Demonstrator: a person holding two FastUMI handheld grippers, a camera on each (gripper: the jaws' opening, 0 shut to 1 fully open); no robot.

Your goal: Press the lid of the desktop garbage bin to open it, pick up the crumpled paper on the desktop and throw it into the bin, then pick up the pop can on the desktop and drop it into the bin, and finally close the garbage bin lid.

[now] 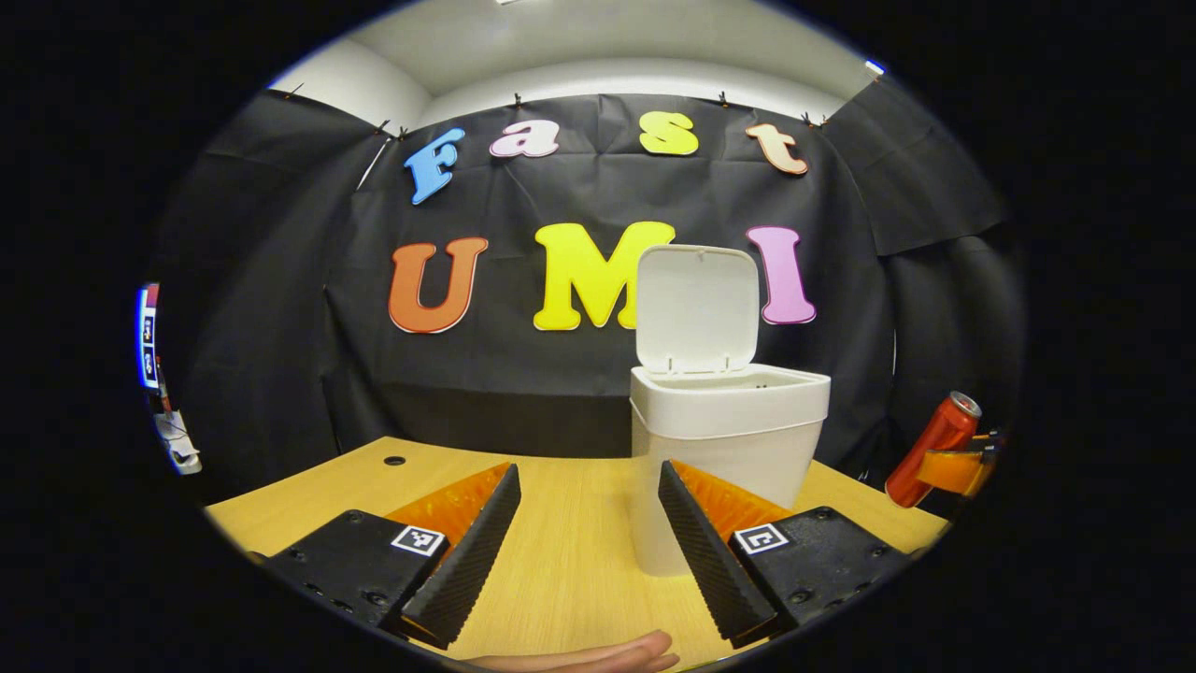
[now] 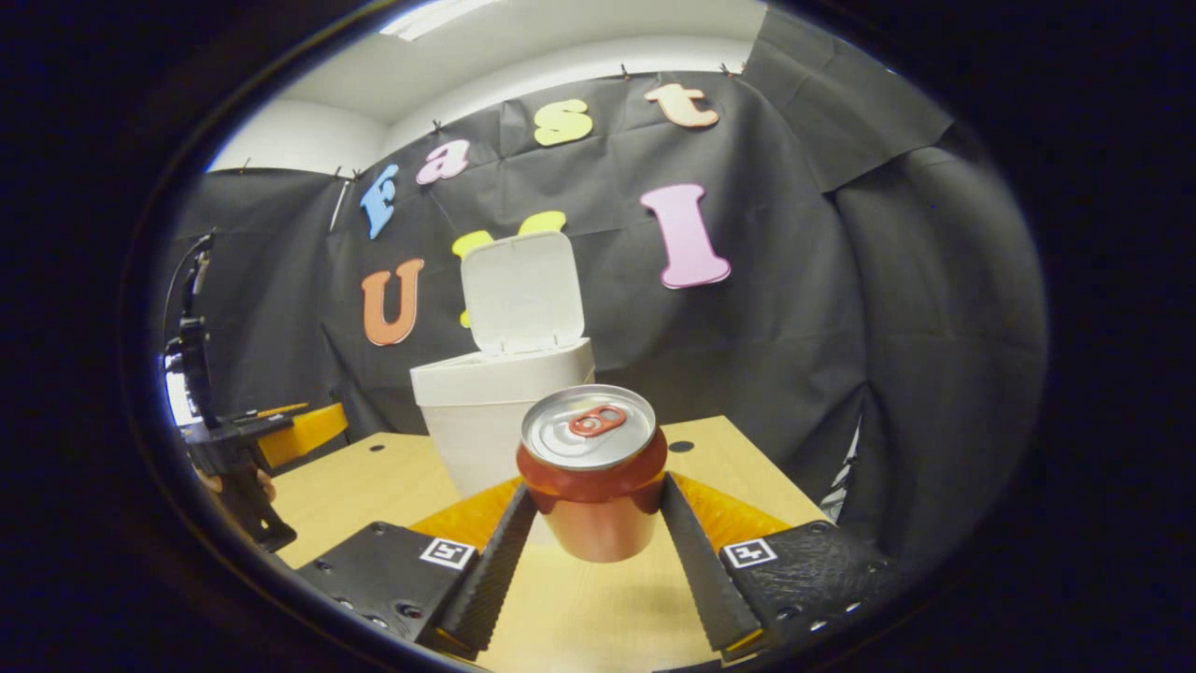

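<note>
1. Pale wooden surface: smooth grain; the crumpled paper isn't on what I can see of it.
2. White plastic desktop bin: matte, lid upright, mouth open.
3. Right hand-held gripper: ribbed fingers clamp the red aluminium pop can, lifted near the bin. Can step in hand, I judge; next needs carrying over the mouth, then releasing.
4. Left hand-held gripper: spread wide, empty.
</note>
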